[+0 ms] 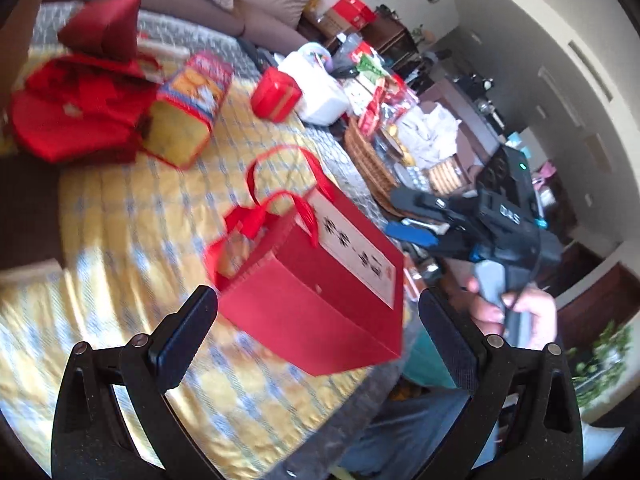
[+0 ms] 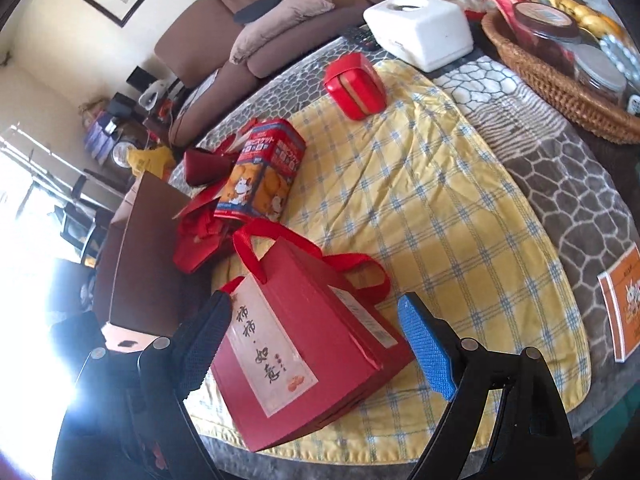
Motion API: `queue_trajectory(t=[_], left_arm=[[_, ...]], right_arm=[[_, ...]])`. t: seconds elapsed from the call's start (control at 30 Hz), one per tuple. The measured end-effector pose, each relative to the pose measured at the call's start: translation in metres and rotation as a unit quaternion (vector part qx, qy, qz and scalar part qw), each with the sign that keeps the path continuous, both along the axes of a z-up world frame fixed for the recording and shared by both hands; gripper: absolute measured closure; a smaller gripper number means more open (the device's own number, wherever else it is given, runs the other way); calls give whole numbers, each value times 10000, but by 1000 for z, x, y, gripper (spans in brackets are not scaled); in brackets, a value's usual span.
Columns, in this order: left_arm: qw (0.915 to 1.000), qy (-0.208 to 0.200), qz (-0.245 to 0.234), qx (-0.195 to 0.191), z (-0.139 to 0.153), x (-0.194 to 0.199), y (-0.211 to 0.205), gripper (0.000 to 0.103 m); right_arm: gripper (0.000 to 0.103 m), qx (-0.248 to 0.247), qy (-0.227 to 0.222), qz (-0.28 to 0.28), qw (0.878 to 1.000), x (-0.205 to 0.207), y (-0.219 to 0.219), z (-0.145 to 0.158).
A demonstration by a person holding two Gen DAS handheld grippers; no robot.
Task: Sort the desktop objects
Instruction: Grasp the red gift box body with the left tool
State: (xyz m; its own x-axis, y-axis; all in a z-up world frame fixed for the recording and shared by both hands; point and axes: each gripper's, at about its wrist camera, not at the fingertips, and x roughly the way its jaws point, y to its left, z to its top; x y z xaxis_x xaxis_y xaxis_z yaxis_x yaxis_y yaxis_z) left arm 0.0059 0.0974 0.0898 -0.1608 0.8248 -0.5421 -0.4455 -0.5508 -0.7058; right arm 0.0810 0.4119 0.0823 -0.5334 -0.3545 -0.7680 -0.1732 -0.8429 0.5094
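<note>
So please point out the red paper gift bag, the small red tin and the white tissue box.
red paper gift bag [image 2: 320,352]: right wrist view, front face.
small red tin [image 2: 356,86]: right wrist view, side.
white tissue box [image 2: 420,34]: right wrist view, top.

Grey patterned table cover [image 2: 560,168], yellow plaid cloth [image 2: 440,208] on it, red gift bag [image 2: 312,344], biscuit tin [image 2: 264,168], wicker basket [image 2: 560,92]

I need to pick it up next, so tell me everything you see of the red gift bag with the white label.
The red gift bag looks like stiff paper, with red ribbon handles and a white label bearing black calligraphy. It lies tilted on its side on the yellow checked cloth near the table edge, handles toward the biscuit tin. Both open grippers flank it without touching.
</note>
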Motion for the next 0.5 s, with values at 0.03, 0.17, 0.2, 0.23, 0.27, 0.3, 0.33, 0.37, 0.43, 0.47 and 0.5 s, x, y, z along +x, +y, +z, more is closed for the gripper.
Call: queue_trajectory(t=[0.03, 0.17, 0.2, 0.23, 0.27, 0.3, 0.33, 0.37, 0.43, 0.47, 0.5], left_arm=[[9999, -93, -32, 37, -3, -1, 2, 3], [9992, -339, -56, 211, -15, -5, 5, 9], [9988, -425, -56, 245, -18, -7, 7, 18], [9984, -516, -55, 236, -23, -9, 10, 29], [9981, -585, -64, 173, -28, -10, 13, 33], [9983, -583, -43, 4, -31, -10, 17, 36], [9984, -563, -43, -62, -34, -9, 20, 34], [9983, -581, -27, -17, -36, -9, 21, 34], [9981, -616, -11, 11, -38, -10, 22, 34], [9981, -610, -6, 9, -38, -10, 23, 34], [9983, -589, 6, 1, -37, -9, 23, 34]], right_arm=[[16, 18, -63, 112, 9999, -7, -4, -3], [34, 1, -247, 351, 9991, -25, -11, -15], [40, 6, -312, 368, 9988, -26, -12, -18], [44, 6, -381, 383, 9985, -28, -12, -22], [48, -2, -445, 397, 9982, -28, -12, -26], [47, -49, -474, 404, 9980, -28, -11, -29], [47, -95, -450, 386, 9982, -26, -10, -31], [47, -100, -452, 370, 9982, -24, -9, -31], [47, -156, -453, 327, 9983, -18, -7, -30], [47, -144, -460, 339, 9983, -15, -8, -30], [47, -115, -465, 360, 9982, -12, -9, -28]])
